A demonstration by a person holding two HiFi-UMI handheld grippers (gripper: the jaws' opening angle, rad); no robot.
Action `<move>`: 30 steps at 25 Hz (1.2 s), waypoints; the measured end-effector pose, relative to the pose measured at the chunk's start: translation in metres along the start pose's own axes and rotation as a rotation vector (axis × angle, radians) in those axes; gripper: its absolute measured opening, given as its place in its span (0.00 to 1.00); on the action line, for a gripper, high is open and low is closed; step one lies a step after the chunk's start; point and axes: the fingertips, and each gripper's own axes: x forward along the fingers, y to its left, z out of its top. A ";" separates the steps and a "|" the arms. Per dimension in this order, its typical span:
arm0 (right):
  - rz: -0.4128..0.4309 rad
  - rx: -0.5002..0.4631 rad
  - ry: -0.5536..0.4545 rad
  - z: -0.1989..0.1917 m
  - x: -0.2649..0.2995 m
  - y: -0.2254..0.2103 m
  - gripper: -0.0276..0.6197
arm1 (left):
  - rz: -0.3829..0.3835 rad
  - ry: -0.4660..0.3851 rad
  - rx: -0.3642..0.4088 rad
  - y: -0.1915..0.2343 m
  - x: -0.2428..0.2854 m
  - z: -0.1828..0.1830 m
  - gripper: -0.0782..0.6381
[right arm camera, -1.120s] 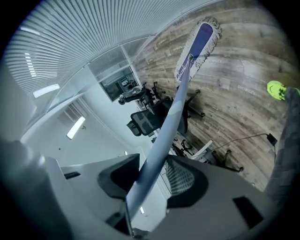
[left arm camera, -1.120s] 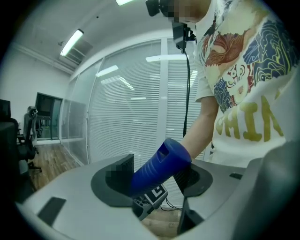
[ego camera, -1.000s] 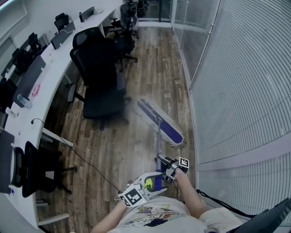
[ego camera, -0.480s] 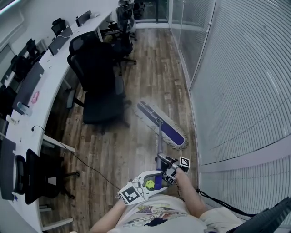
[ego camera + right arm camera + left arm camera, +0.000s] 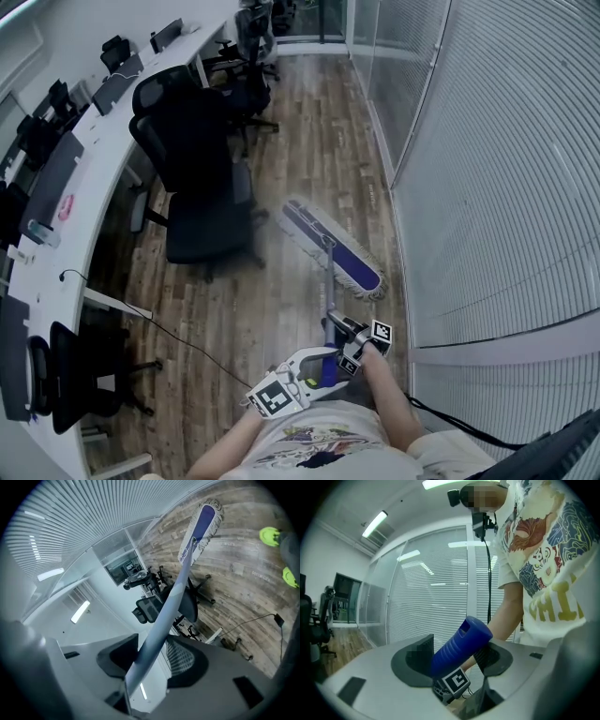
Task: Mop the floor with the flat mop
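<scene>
While the left tool clamps the ribbed blue handle, the right tool's jaws, just opening, hold the smooth pole. At twelve o'clock, the fringed mop head lies on the plank floor.

- Flat mop: head down on floor, pole leaning up toward person.
- Head: long flat pad, blue-purple top, whitish fringe; lies diag. across planks, near blinds wall.
- Pole: slim, pale metal, joins head approx. mid.
- Grip: blue ribbed plastic, top end.
- Floor: brown-grey wood planks.
</scene>
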 end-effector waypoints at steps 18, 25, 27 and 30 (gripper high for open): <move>0.005 0.020 0.070 0.250 0.137 0.160 0.32 | 0.022 0.016 0.000 0.281 0.174 0.054 0.44; -0.032 0.004 0.121 0.319 0.168 0.182 0.32 | 0.044 0.065 0.016 0.345 0.218 0.041 0.44; -0.048 0.000 0.128 0.330 0.178 0.189 0.32 | 0.048 0.066 0.015 0.361 0.225 0.043 0.44; -0.061 -0.012 0.133 0.351 0.194 0.206 0.32 | 0.059 0.047 0.006 0.390 0.237 0.052 0.44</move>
